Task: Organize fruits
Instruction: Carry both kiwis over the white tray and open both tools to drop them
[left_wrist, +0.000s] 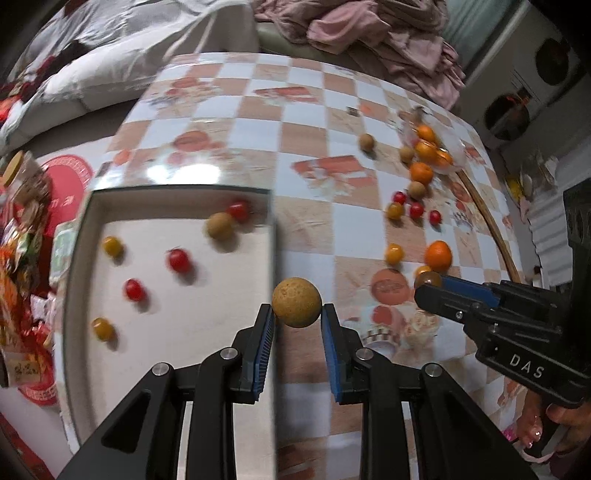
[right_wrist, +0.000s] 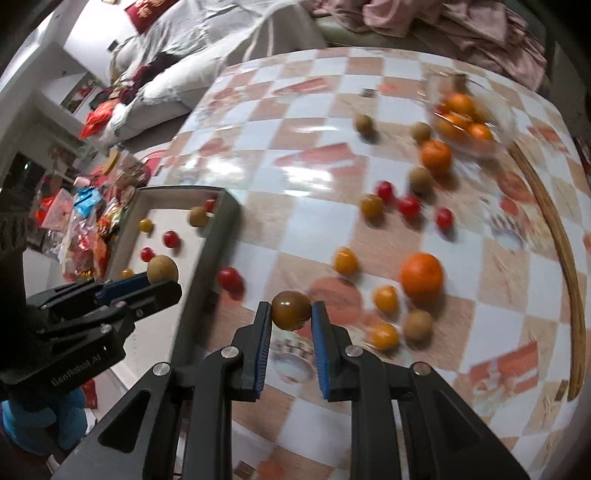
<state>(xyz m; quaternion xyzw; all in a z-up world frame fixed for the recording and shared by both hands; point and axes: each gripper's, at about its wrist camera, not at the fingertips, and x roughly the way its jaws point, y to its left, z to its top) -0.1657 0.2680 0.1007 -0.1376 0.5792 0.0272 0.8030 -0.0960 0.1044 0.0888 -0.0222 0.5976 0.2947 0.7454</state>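
Tan longan (left_wrist: 296, 302) sits clamped in my left gripper (left_wrist: 297, 319) above the tray's (left_wrist: 177, 194) right edge; right gripper (right_wrist: 289, 317) grips a brownish tomato (right_wrist: 291, 310); many fruits remain across the tabletop (left_wrist: 314, 122).

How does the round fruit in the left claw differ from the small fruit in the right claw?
The tan fruit in the left claw is pale, matte and rough; the brown fruit in the right claw is dark, smooth and shiny. The tan fruit looks larger, spreading its pads wider, than the brown fruit. The tan fruit hangs at the white tray's edge; the brown fruit hangs over the checked table. Both are round and clamped at the pad tips.
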